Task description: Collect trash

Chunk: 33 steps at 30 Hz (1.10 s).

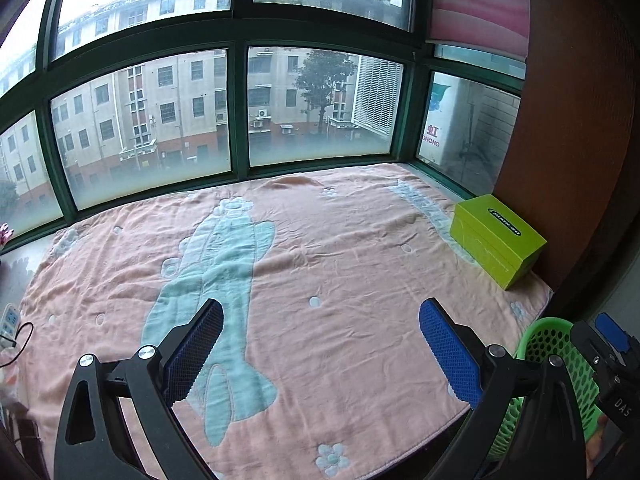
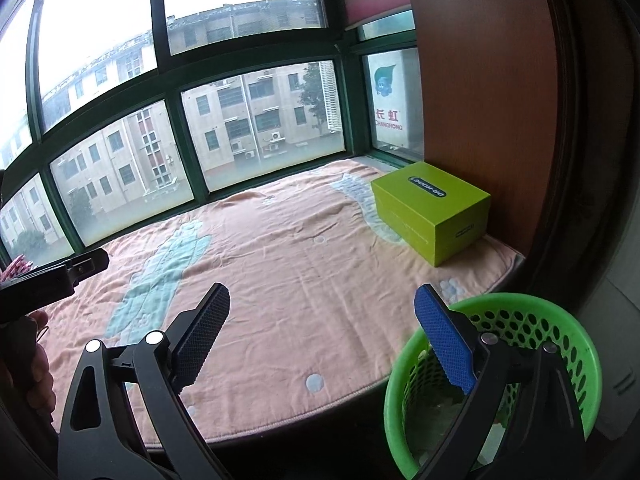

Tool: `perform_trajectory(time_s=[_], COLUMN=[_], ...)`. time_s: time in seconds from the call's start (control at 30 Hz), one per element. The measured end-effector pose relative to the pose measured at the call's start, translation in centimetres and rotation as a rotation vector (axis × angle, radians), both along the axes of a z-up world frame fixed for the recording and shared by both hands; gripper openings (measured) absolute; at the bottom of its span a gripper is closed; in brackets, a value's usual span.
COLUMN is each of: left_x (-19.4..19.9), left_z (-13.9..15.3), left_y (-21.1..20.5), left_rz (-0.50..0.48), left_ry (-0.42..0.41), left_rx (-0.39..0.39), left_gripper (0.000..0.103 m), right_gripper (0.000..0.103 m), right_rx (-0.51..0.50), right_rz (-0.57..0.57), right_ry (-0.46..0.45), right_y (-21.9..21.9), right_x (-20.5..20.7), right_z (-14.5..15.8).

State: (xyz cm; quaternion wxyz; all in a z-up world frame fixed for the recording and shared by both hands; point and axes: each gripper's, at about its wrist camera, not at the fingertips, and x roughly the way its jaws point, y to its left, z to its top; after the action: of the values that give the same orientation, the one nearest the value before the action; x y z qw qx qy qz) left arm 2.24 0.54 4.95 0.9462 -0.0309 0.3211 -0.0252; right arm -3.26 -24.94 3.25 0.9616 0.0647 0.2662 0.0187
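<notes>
A green perforated plastic basket (image 2: 532,320) stands below the front right edge of the window seat; pale crumpled scraps (image 2: 452,408) lie inside it. It also shows in the left wrist view (image 1: 560,344). My right gripper (image 2: 320,336) is open and empty, its right finger over the basket's rim. My left gripper (image 1: 320,348) is open and empty above the pink blanket (image 1: 320,264). The right gripper's body (image 1: 612,356) shows at the left view's right edge, and the left gripper's body (image 2: 52,280) at the right view's left edge.
A lime green box (image 2: 432,212) sits on the blanket at the right, against a brown wooden panel (image 2: 480,100); it also shows in the left wrist view (image 1: 496,240). Green-framed windows (image 1: 240,112) run along the back. A white power strip (image 1: 10,322) lies at the far left.
</notes>
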Motion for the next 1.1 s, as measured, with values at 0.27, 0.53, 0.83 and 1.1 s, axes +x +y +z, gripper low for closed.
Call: perform_trajectory(time_s=[0.27, 0.53, 0.83, 1.1], left_x=[-0.9, -1.3, -1.4, -1.3], left_z=[-0.6, -1.3, -1.9, -2.1], left_y=[0.8, 0.4, -0.3, -0.4], left_rz=[0.04, 0.049, 0.039, 0.042], left_ry=[0.005, 0.015, 0.031, 0.035], left_rx=[0.007, 0.029, 0.047, 0.05], left_gripper=[0.095, 0.095, 0.095, 0.095], right_gripper=[0.094, 0.095, 0.095, 0.095], right_rx=[-0.021, -0.019, -0.014, -0.013], right_rz=[0.003, 0.002, -0.011, -0.014], right_ry=[-0.003, 0.012, 0.024, 0.031], right_y=[0.6, 0.6, 0.3, 0.2], right_x=[-0.1, -0.2, -0.4, -0.3], right_z=[-0.2, -0.4, -0.6, -0.6])
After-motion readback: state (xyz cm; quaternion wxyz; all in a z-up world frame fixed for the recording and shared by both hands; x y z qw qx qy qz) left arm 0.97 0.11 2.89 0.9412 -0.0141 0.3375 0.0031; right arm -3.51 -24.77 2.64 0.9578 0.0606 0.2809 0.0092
